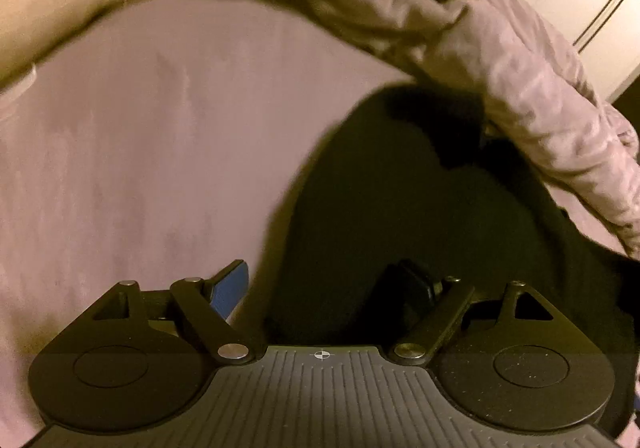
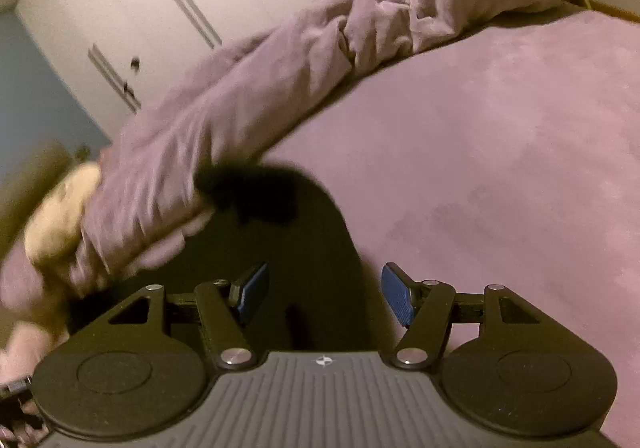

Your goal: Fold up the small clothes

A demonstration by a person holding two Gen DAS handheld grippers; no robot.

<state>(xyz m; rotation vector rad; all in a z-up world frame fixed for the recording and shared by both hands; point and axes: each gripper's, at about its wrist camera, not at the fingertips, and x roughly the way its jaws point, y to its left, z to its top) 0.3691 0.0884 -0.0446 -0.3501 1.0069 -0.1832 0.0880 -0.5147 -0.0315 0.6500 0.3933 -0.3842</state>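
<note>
Black garment (image 1: pixel 420 207): flat on mauve bed (image 1: pixel 140 167), beside rumpled duvet (image 1: pixel 540 107).
Left tool (image 1: pixel 324 288): released, jaws apart over garment.
Right tool (image 2: pixel 324 292): released, garment below.

Left tool (image 1: pixel 326 288) tilts steeply downward, its blue-padded fingers (image 1: pixel 230 288) spread wide apart. Right tool (image 2: pixel 324 298) angles gently downward, fingers parted, gripping nothing.

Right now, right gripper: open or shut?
Open. The right gripper has its blue pads standing apart above the black garment, not pressing on it.
</note>
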